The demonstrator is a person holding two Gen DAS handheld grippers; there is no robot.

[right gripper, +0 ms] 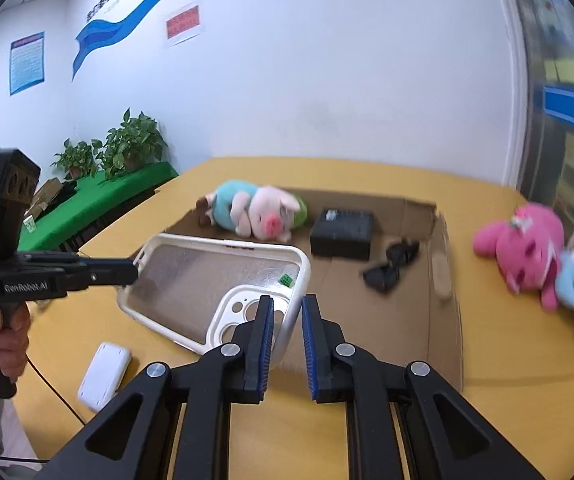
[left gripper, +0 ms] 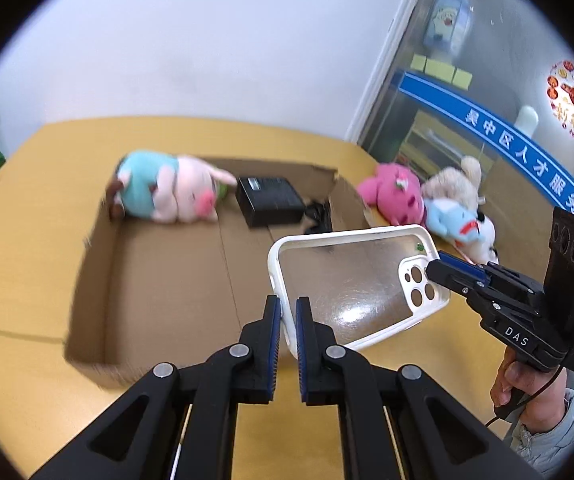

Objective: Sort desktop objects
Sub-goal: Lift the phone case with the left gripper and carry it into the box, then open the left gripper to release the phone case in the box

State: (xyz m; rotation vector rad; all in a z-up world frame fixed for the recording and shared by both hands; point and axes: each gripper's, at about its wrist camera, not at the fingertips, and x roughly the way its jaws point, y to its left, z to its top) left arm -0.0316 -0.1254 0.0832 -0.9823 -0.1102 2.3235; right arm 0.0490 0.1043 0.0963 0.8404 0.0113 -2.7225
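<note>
phone case held in the air above the cardboard box | left claw pinches its plain end, right claw its camera end | light, flexible, slick: you grip the rim, not the clear back

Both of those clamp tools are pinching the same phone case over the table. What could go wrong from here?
1. The left hand-held gripper and right hand-held gripper each pinch only a rim of the phone case; pulling apart could twist it or make it slip.
2. If dropped, it may miss the cardboard box and hit the table.
3. Inside the box, it could land on the sunglasses.
</note>
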